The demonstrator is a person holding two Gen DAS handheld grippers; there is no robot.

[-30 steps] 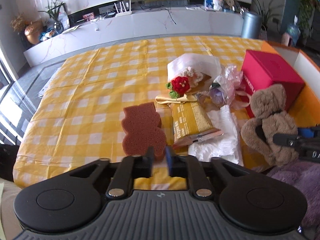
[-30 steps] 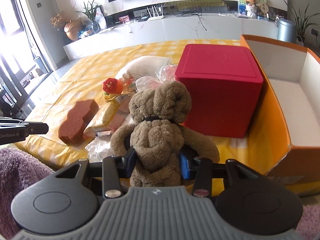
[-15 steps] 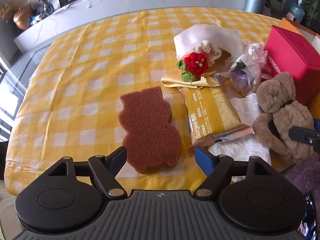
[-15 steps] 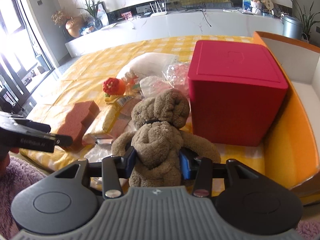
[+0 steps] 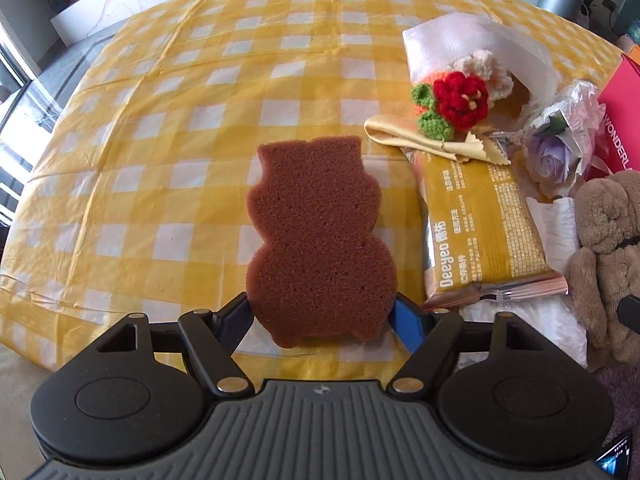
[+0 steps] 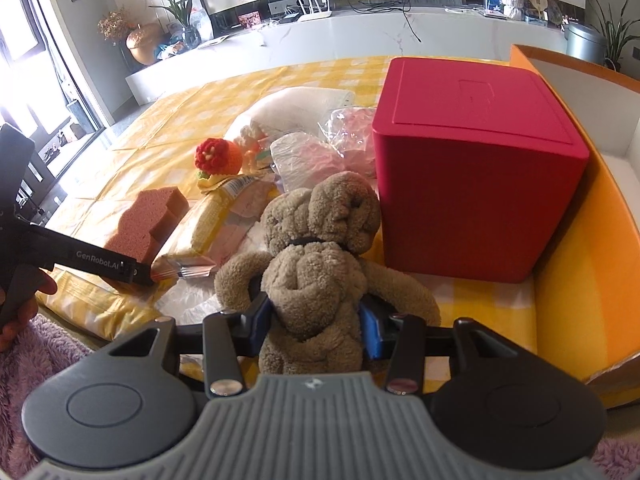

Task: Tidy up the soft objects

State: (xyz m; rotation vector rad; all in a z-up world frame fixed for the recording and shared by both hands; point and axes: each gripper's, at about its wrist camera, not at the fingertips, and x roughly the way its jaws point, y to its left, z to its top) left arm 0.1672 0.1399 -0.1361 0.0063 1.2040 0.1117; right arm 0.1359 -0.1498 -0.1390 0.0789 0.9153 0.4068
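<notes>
Your left tool (image 5: 322, 316) is spread wide, one finger either side of the bear-shaped sponge's (image 5: 320, 240) rounded lower end, at or just short of contact; not yet squeezing, so this reads as pre-grasp. The sponge lies flat on the counter (image 5: 168, 128), long axis running straight away from you, ears at the far end. Your right tool (image 6: 316, 320) pinches the plush bear (image 6: 320, 256) at its waist, head upward, beside the red box (image 6: 472, 168), probably for the orange bin (image 6: 580, 280).
</notes>
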